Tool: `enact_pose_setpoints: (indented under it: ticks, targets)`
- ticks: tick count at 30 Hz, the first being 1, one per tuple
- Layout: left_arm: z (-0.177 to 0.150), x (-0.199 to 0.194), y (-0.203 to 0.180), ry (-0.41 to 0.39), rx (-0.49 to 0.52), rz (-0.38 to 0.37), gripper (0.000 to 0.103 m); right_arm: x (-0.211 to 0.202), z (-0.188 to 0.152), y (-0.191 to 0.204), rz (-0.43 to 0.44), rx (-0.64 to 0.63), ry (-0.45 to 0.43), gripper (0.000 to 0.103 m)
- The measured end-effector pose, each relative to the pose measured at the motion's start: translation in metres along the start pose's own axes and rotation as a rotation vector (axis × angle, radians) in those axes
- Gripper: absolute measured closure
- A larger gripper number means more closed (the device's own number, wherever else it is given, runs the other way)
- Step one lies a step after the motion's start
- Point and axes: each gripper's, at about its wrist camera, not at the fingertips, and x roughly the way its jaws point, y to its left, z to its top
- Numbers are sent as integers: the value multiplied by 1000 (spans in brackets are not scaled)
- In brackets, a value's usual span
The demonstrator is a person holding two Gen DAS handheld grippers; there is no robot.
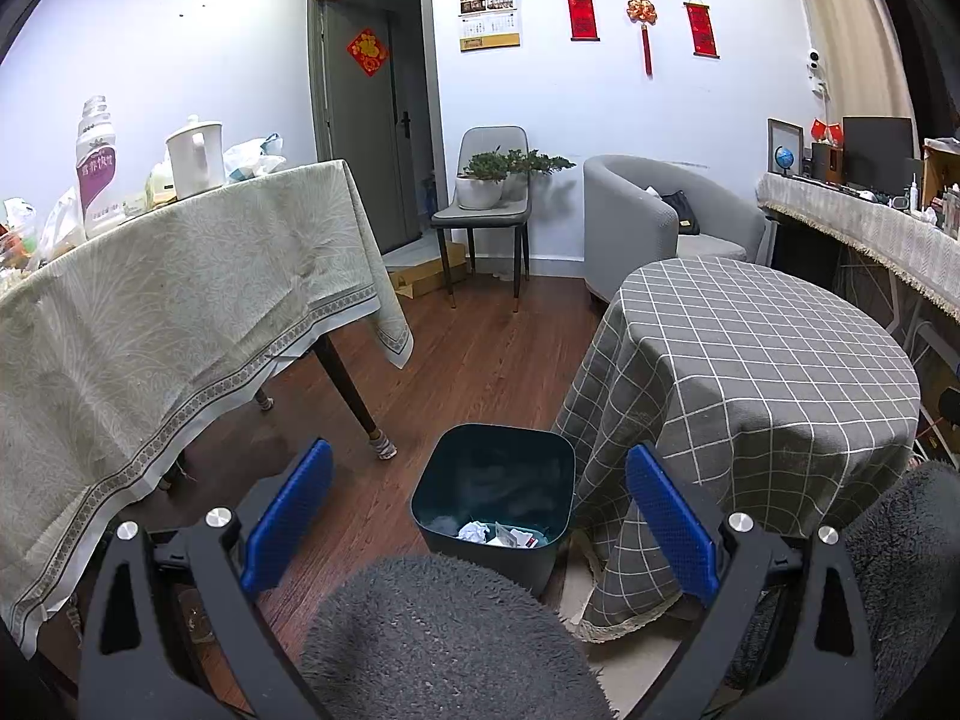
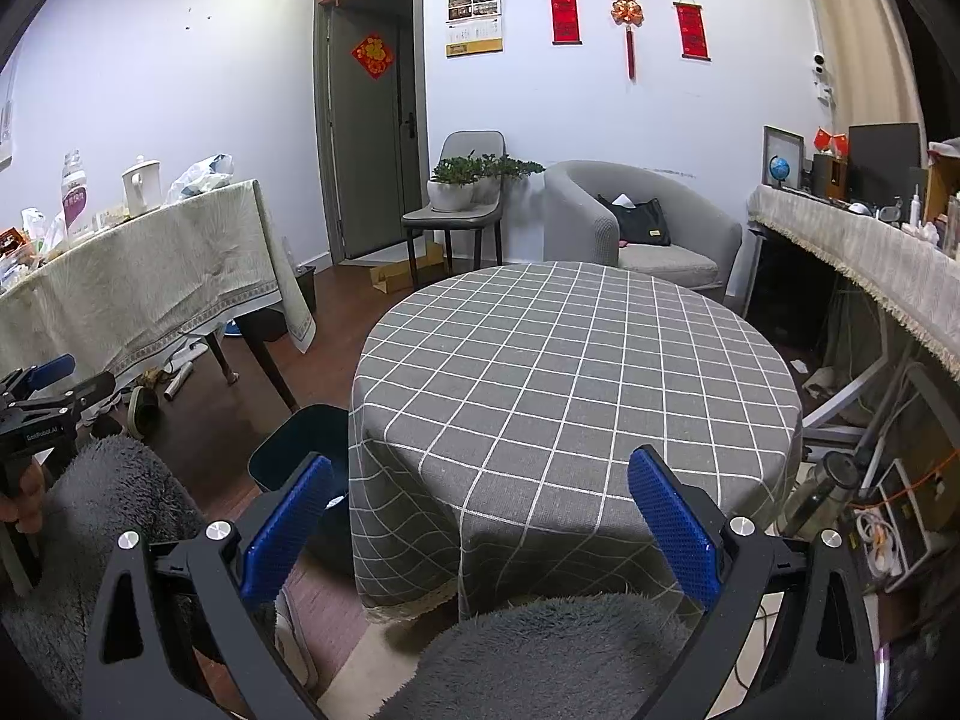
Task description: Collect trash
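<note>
Both claws spread wide, empty: left claw, right claw. Crumpled white paper trash already in dark teal square plastic bin at 6 o'clock below grey checked round table. Risky if reaching low: catching draped cloth, tipping bin.

Two grippers, one bin, three cloth-covered tables, one chair, one armchair, two potted plants.

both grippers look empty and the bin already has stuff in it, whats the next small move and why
Probably swing the right gripper to look for leftover trash. Both it and the left gripper are open and empty, the checked round table shows bare cloth, and the bin already holds crumpled paper. Small items lie under the long table.
</note>
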Motion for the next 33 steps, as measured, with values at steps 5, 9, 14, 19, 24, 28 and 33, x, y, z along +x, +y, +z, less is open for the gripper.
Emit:
enact_pose_setpoints:
  ticks: [5, 9, 14, 19, 24, 28, 33]
  targets:
    - [1, -1, -1, -1, 2, 3, 3, 0, 0, 1, -1, -1, 1, 3]
    - [0, -1, -2, -2, 1, 3, 3, 0, 0, 1, -2, -1, 1, 3]
    - [0, -1, -1, 0, 0, 2, 3, 0, 0, 1, -2, 0, 1, 3]
    - [0, -1, -1, -1, 2, 2, 3, 0, 0, 1, -2, -1, 2, 4]
    - [0, -1, -2, -1, 2, 3, 3, 0, 1, 1, -2, -1, 4, 3]
    - [0, -1, -2, -1, 2, 3, 3, 0, 2, 1, -2, -1, 3, 4]
    - [0, -1, -3, -1, 2, 3, 3, 0, 2, 1, -2, -2, 4, 3]
